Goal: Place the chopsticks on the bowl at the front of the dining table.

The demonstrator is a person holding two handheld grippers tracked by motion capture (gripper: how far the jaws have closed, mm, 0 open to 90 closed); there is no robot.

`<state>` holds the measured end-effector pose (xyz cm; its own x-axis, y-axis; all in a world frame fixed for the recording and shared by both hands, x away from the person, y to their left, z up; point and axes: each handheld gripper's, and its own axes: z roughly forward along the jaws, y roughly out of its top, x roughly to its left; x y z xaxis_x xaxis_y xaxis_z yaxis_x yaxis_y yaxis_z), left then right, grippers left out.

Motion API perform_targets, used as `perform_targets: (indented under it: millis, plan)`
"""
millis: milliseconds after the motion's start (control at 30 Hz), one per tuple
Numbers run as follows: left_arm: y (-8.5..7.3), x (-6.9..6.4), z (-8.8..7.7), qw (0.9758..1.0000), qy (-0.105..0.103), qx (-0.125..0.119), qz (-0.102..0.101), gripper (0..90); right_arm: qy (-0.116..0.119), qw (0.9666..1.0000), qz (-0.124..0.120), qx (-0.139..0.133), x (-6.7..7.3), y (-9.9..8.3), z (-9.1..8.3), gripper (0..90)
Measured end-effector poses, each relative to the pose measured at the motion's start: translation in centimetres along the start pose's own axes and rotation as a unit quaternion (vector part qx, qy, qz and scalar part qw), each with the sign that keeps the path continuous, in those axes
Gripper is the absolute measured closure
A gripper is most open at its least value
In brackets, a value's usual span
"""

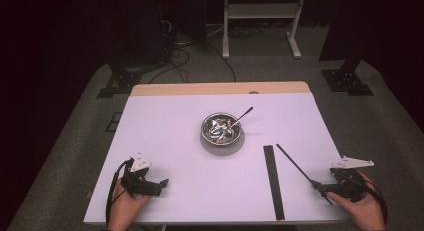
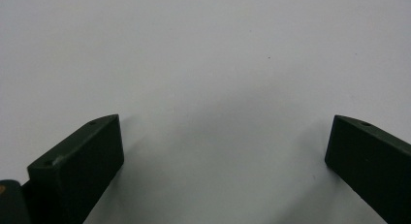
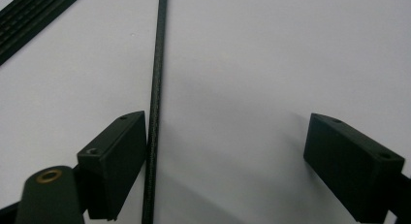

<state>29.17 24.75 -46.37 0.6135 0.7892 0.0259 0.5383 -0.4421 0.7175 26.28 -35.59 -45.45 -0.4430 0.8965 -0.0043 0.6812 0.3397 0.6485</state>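
Two tools rest low near the tabletop's (image 1: 165,141) front edge, both with jaws spread wide and clasping nothing. The right tool (image 3: 225,156), by the front right corner, has a thin black rod (image 3: 156,103) lying on the surface just beside its left jaw, running away toward the middle. A bundle of similar rods (image 1: 273,181) lies left of it. The left tool (image 2: 223,151) sits over bare surface near the front left corner. Mid-tabletop stands a steel bowl (image 1: 221,131) with a spoon (image 1: 242,116). The step looks like picking up the single rod; next, centre the jaws across it and close.
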Motion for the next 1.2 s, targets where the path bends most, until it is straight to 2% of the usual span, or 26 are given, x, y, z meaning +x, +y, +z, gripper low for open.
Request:
perform_targets:
  millis: [300, 733, 933, 1200]
  plan:
    - [0.0, 0.0, 0.0, 1.0000, 0.000, 0.000, 0.000, 0.0, 0.007, 1.0000, 0.005, -0.005, -0.2, 0.1, 0.0, 14.2]
    - [0.0, 0.0, 0.0, 1.0000, 0.000, 0.000, 0.000, 0.0, 0.016, 0.9997, -0.008, -0.015, 0.8, 1.6, 0.6, 16.3]
    - [0.0, 0.0, 0.0, 1.0000, 0.000, 0.000, 0.000, 0.0, 0.020, 0.9995, -0.010, -0.023, 1.1, 2.4, 1.1, 22.4]
    - [0.0, 0.0, 0.0, 1.0000, 0.000, 0.000, 0.000, 0.0, 0.031, 0.9991, -0.017, -0.024, 1.6, 3.2, 1.5, 36.5]
